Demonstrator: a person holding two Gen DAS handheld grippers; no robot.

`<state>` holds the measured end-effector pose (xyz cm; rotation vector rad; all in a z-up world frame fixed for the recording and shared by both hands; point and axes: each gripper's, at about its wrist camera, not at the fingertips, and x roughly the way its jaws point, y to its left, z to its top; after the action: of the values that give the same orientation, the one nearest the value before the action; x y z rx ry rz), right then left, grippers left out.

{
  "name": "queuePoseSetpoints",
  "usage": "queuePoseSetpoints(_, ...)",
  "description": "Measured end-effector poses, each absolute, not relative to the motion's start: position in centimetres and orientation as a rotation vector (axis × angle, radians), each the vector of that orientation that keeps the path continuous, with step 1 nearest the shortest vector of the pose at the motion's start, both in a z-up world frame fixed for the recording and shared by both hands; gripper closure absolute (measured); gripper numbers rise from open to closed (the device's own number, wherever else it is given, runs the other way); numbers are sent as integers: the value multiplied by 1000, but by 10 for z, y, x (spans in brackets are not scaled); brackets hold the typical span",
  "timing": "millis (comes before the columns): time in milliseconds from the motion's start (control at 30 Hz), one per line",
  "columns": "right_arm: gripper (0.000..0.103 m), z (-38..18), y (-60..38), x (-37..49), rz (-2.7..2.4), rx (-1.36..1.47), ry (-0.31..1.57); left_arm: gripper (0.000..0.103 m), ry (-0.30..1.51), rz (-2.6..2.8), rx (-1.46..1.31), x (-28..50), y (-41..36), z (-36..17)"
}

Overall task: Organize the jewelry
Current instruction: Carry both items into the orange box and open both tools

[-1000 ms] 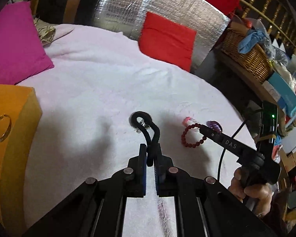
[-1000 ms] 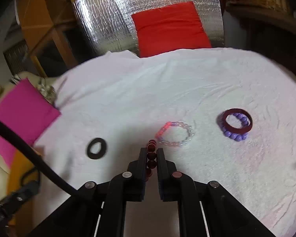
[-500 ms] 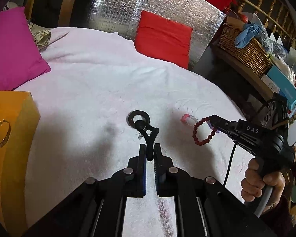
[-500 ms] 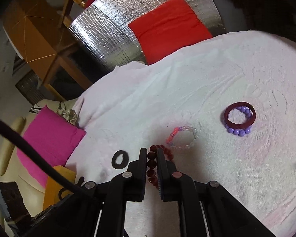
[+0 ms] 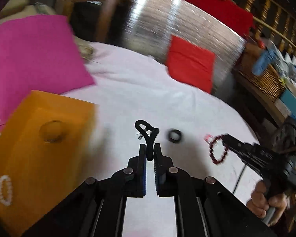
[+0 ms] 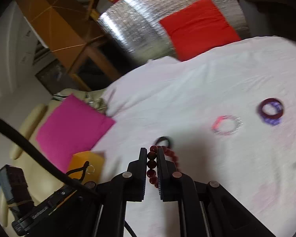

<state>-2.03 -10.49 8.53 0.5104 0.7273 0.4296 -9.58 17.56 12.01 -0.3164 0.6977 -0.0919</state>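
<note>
Left gripper [image 5: 150, 152] clamped on black cord [image 5: 148, 133], long axis pointing up-frame at center. Right gripper [image 6: 152, 164] pinching red bead bracelet [image 6: 152, 165], strand running lengthwise between the fingers, lower center.

— What sort of place is this?

— A home, a lived-in sitting or bedroom corner. A white cloth [image 6: 197, 90] covers a soft rounded surface, with a magenta cushion [image 5: 29, 59] and a red cushion [image 5: 189, 63] at its edges.

— Anything else?

— A wicker basket [image 5: 266, 79] stuffed with odds and ends on a cluttered shelf, a wooden balustrade [image 5: 276, 25] behind it, and wooden furniture [image 6: 69, 39]. The cream shape [image 6: 29, 122] at the left may be a sofa arm; the blur makes it hard to be sure.
</note>
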Motion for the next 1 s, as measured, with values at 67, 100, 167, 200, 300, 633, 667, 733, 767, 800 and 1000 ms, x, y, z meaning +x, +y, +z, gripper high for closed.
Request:
queuePoseSetpoints(67,93,93,-77,-26,488,506,730,96,665,3,-318,-110,201,125)
queuePoseSetpoints(100,93,95,-65,-28,509,499,733,96,652,56,-314,-118,213,126)
queuePoseSetpoints(167,93,99,-33,-34,560,486,740,96,638,150,-318,-131,237,124)
queuePoseSetpoints(200,93,101,-13,-36,596,489,747,96,638,197,-327,-137,249,121)
queuePoseSetpoints(300,93,103,36,-43,672,474,772,96,655,287,-358,-149,281,110)
queuePoseSetpoints(633,92,102,152,-54,792,384,823,96,678,325,-405,-149,310,91)
queuePoseSetpoints(667,92,99,157,-55,792,379,831,96,687,328,-408,-148,311,89)
queuePoseSetpoints(733,92,91,166,-51,789,374,857,96,700,344,-407,-152,311,88)
queuePoseSetpoints(767,92,86,169,-49,788,377,872,96,703,354,-404,-152,313,87)
queuePoseSetpoints(800,90,83,173,-47,788,381,885,92,705,365,-402,-152,314,86)
queuePoseSetpoints(1000,75,62,172,-38,780,438,984,38,678,469,-410,-156,323,87)
